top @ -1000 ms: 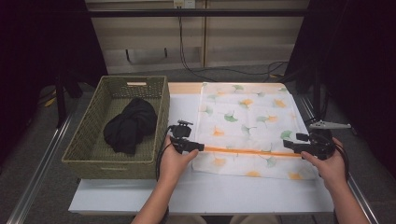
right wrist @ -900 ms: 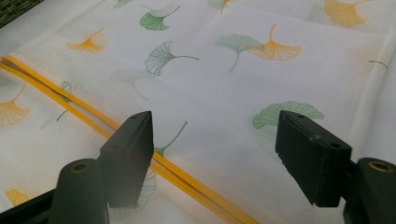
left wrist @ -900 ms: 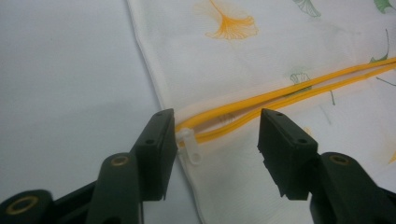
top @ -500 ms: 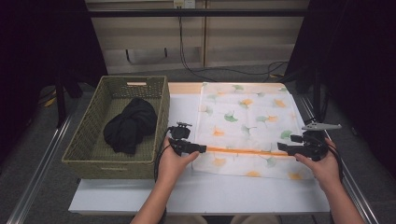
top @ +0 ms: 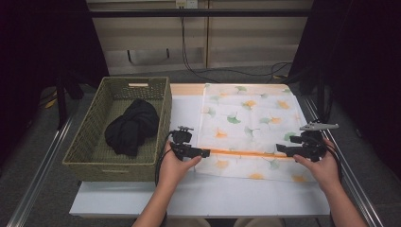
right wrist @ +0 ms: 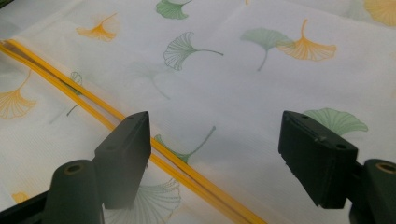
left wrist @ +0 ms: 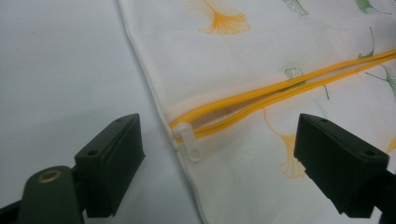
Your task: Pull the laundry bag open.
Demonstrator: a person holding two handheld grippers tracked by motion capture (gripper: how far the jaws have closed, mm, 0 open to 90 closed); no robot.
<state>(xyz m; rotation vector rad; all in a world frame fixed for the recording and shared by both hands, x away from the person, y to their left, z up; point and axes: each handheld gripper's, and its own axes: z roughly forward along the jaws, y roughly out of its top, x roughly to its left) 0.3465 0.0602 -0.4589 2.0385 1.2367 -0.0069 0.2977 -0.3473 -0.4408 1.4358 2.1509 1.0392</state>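
A white mesh bag [top: 246, 118] printed with ginkgo leaves lies flat on the white table [top: 198, 194]. An orange zipper [top: 246, 153] crosses it near the front. My left gripper [top: 204, 153] is at the bag's left edge. Its jaws have just been opening and now stand wide apart. In the left gripper view [left wrist: 217, 130] the white zipper pull [left wrist: 190, 142] lies loose between them, touched by neither pad. The orange tapes gape slightly beside the pull. My right gripper [top: 280, 148] is open at the zipper's right end. In the right gripper view [right wrist: 215, 123] it straddles the zipper [right wrist: 70, 88].
A woven basket [top: 90, 161] stands on the table's left side with a bundled black garment [top: 132, 126] inside. Metal rails run along both sides of the table. Bare tabletop lies in front of the bag and between bag and basket.
My right gripper has shifted a little to the left along the zipper. The left hand has stayed at the bag's left edge.
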